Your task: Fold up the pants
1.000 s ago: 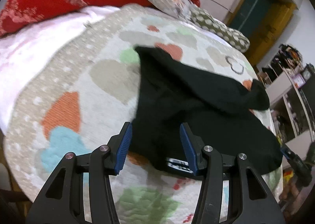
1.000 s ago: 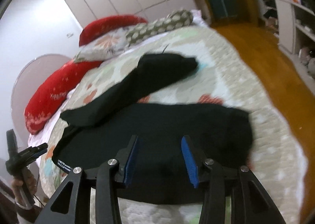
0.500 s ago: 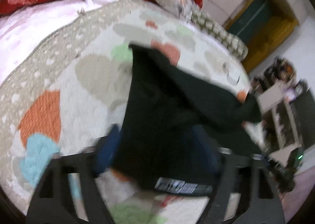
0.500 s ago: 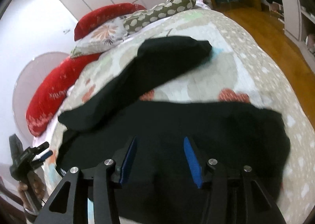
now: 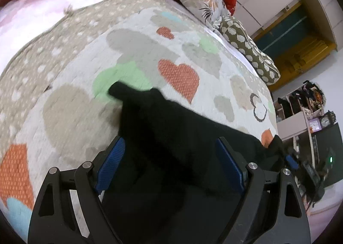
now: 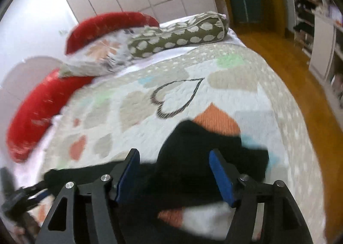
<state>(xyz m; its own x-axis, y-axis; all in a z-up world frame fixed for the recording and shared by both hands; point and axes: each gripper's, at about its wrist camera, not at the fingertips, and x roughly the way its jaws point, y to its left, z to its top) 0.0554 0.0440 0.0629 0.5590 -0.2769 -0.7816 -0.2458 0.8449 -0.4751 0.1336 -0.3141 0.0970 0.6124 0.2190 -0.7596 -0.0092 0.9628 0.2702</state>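
Black pants [image 5: 171,136] are straddled at lower frame by the wide-open left gripper [image 5: 171,166] and right gripper [image 6: 174,175]; bunched cloth could be pinched unevenly.

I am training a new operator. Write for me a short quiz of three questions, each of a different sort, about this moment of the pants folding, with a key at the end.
1. True or false: the left gripper has its jaws spread apart over the black pants.
2. Multiple choice: the pants lie on (A) a bare wooden floor, (B) a quilt with heart shapes, (C) a glass table.
3. Fill in: the pillow with pale spots at the head of the bed is olive, and the bolster near it is ____.

Key: 1 true; 2 B; 3 red.
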